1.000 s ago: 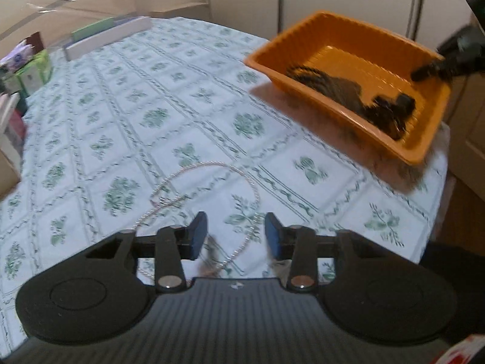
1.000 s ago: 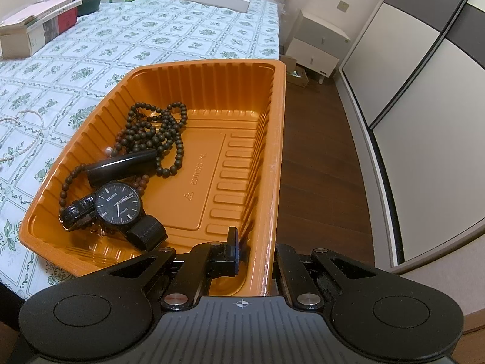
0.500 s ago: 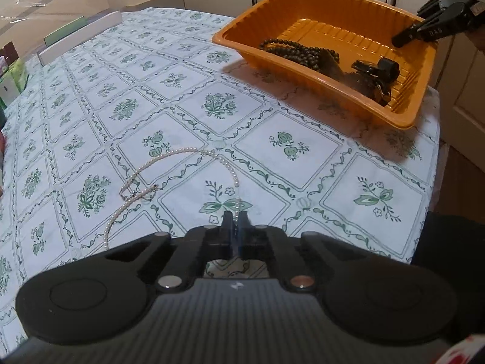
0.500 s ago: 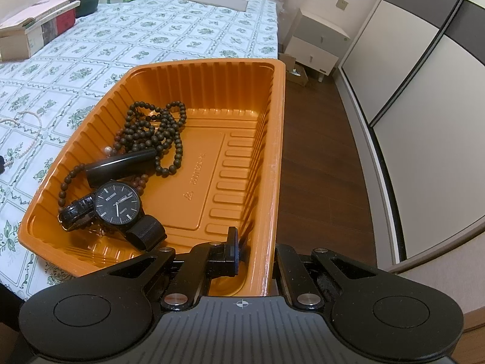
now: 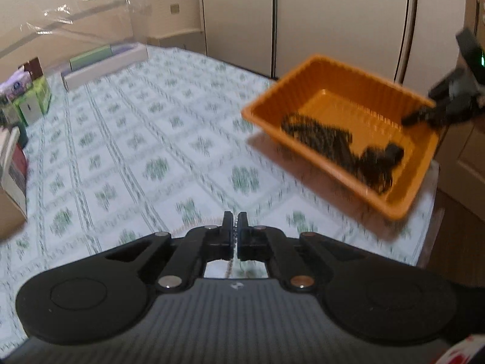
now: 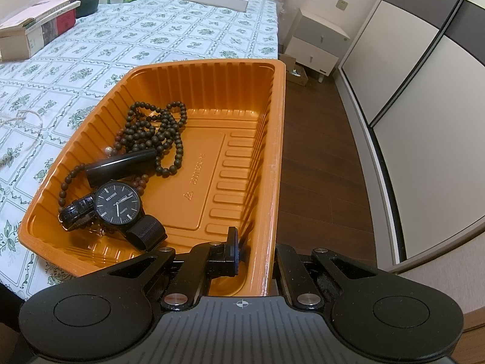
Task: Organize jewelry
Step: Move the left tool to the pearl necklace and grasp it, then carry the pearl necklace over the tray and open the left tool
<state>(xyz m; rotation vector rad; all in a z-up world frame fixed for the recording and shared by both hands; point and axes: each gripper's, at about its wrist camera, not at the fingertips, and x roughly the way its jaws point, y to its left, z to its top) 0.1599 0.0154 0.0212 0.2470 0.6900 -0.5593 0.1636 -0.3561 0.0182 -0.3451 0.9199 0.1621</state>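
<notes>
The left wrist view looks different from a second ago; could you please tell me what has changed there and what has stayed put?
The left hand-held gripper closed on the pearl necklace that lay looped on the tablecloth, then began lifting it; a strand now hangs between the shut fingers. The right hand-held gripper stayed clamped on the rim of the orange tray, and the watch and dark beads inside have not shifted.

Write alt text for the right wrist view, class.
The right gripper is clamped on the near wall of an orange tray on a floral tablecloth. Inside lie a black watch, dark bead strands and a black tube.
</notes>
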